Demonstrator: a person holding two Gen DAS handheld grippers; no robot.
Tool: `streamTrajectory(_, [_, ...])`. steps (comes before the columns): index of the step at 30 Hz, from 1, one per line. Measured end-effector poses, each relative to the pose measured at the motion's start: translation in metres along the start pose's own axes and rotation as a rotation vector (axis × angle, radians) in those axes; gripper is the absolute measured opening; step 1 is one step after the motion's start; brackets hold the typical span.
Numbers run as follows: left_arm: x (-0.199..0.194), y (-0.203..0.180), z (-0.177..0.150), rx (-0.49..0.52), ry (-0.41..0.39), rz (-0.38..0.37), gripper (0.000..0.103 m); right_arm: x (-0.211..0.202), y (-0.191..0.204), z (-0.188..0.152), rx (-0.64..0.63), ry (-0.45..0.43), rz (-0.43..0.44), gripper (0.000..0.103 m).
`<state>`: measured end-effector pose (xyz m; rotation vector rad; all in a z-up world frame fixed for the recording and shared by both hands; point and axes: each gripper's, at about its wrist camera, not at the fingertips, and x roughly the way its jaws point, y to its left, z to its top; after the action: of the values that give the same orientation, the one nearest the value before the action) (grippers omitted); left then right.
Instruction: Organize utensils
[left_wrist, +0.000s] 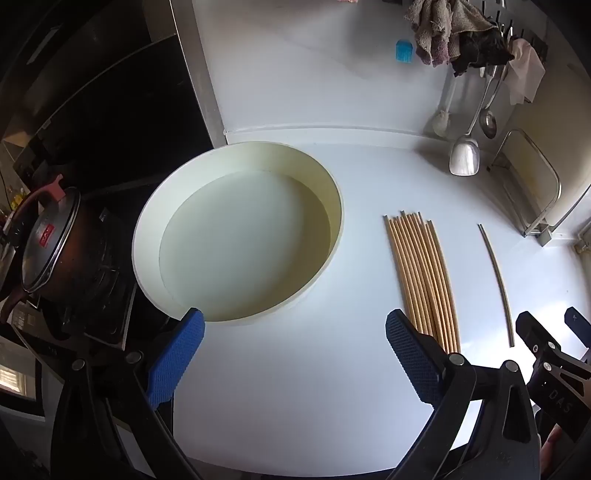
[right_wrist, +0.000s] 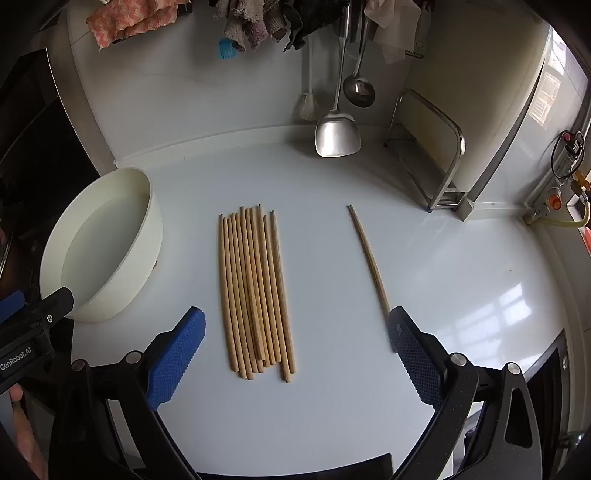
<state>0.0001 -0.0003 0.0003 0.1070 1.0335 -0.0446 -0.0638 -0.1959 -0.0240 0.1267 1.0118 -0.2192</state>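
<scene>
A bundle of wooden chopsticks (right_wrist: 256, 291) is laid side by side on the white worktop (right_wrist: 332, 406), at the centre of the right wrist view and right of centre in the left wrist view. A single chopstick (right_wrist: 369, 258) is seen lying apart from the bundle, towards the right of the frame. A cream round basin (left_wrist: 236, 232) is set at the centre of the left wrist view, left of the bundle, and nothing is seen inside it. The left hand-held gripper (left_wrist: 295, 354) is held wide apart above the bare worktop, with nothing between its blue pads (left_wrist: 173, 358); its right pad overlaps the near ends of the bundle in the picture. The right hand-held gripper (right_wrist: 295, 354) is likewise spread wide, with the near ends of the bundle framed between its pads but not touched. At the upper right of both views a steel spatula (right_wrist: 337, 133) and a ladle (right_wrist: 358, 90) are hung against the wall, beside a metal rack (right_wrist: 443, 166). A dark pot (left_wrist: 55, 251) is seen at the left edge of the left wrist view
</scene>
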Motion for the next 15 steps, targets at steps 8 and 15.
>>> streamTrajectory(8, [-0.0004, -0.0010, 0.0008, 0.001, -0.002, 0.001, 0.097, 0.0001, -0.0002, 0.0014, 0.000, 0.003, -0.001, 0.095])
streamTrajectory(15, [0.0000, 0.0011, 0.0000, -0.001, -0.005, -0.002, 0.097, -0.0004, -0.0006, 0.0010, -0.001, 0.001, -0.002, 0.095])
